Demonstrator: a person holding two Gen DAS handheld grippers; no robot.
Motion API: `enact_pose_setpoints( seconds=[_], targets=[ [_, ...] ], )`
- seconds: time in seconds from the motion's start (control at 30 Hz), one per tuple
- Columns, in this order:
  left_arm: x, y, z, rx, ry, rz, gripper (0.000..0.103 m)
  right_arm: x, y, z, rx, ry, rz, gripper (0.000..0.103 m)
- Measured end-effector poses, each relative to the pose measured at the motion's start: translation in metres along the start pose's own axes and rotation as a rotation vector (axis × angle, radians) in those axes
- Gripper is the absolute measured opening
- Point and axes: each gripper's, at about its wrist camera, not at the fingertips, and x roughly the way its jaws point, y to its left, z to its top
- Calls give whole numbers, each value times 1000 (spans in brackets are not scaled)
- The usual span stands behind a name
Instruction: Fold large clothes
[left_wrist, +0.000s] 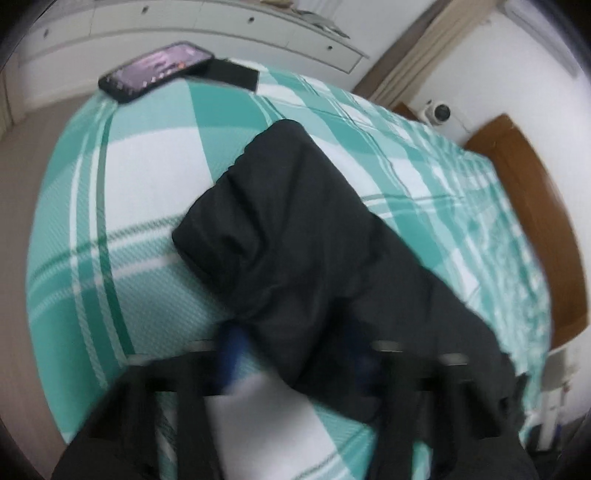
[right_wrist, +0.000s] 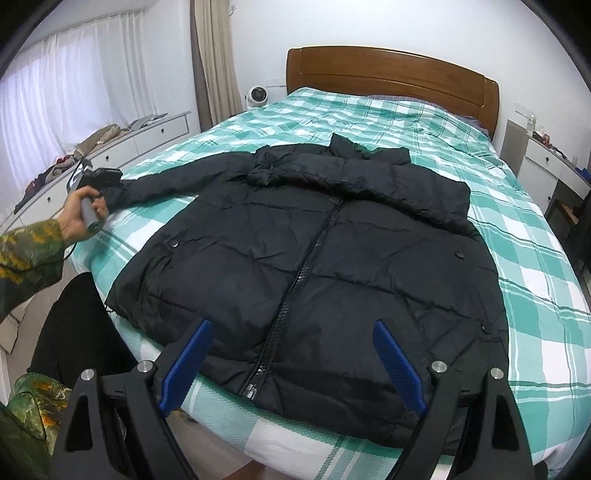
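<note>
Black jacket (right_wrist: 306, 258) covers the bed's near half, hem at the 6 o'clock edge. Bare checked bedspread (right_wrist: 524, 258) runs along the 3 o'clock side and from the collar up to the headboard (right_wrist: 391, 74) at 12. At 9 o'clock one sleeve (left_wrist: 288, 236) lies outstretched, the left gripper (right_wrist: 105, 179) at its cuff; bare bedspread on both sides of it. Beyond the cuff, a phone (left_wrist: 155, 70) and a flat black item (left_wrist: 232, 74) sit at the bed's edge. Drawer units flank both sides.
</note>
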Motion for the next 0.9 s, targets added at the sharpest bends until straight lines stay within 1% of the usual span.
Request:
enact_pose_setpoints(
  seconds=[0.07,0.1,0.17,0.23,0.37,0.43,0.47,0.53,0.57,0.6,0.67,0.7,0.77,0.8,0.83,0.87,0.9],
  targets=[
    [-6,-9,2,59,-16,10,9,3,1,-1,2,8,6,91],
    [-14,-15,-1,99,-34,26,7,3,1,-1,6,9,12,91],
    [-30,-34,-1,185,-80,41,6,5,1,-2,15,12,25,91],
    [-53,-59,-2,281,-142,24,6,8,0,-3,26,19,38,91],
    [-106,-121,-23,484,-259,-52,6,11,-4,-4,50,19,49,91],
    [-135,-161,-45,613,-321,-111,6,9,-8,-5,68,11,51,91],
    [-145,-174,-54,658,-340,-136,6,8,-10,-5,76,7,50,91],
    [-170,-208,-85,778,-373,-207,6,6,-15,-6,96,-1,48,91],
    [-180,-224,-103,836,-378,-243,6,5,-18,-7,106,-5,46,91],
    [-185,-234,-116,873,-376,-266,6,4,-20,-7,114,-7,44,91],
    [-194,-259,-155,968,-358,-325,6,2,-26,-9,131,-13,36,91],
    [-196,-266,-167,996,-347,-343,6,0,-28,-10,138,-17,32,91],
    [-194,-282,-203,1066,-310,-384,6,-3,-35,-11,158,-26,20,91],
    [-189,-291,-226,1107,-283,-398,6,-5,-40,-13,171,-30,14,91],
    [-183,-295,-240,1130,-262,-405,6,-6,-44,-14,181,-32,9,91],
    [-176,-298,-256,1151,-232,-410,6,-7,-48,-15,193,-33,4,91],
    [-165,-303,-278,1177,-182,-412,6,-8,-53,-16,208,-35,-2,91]
  ],
)
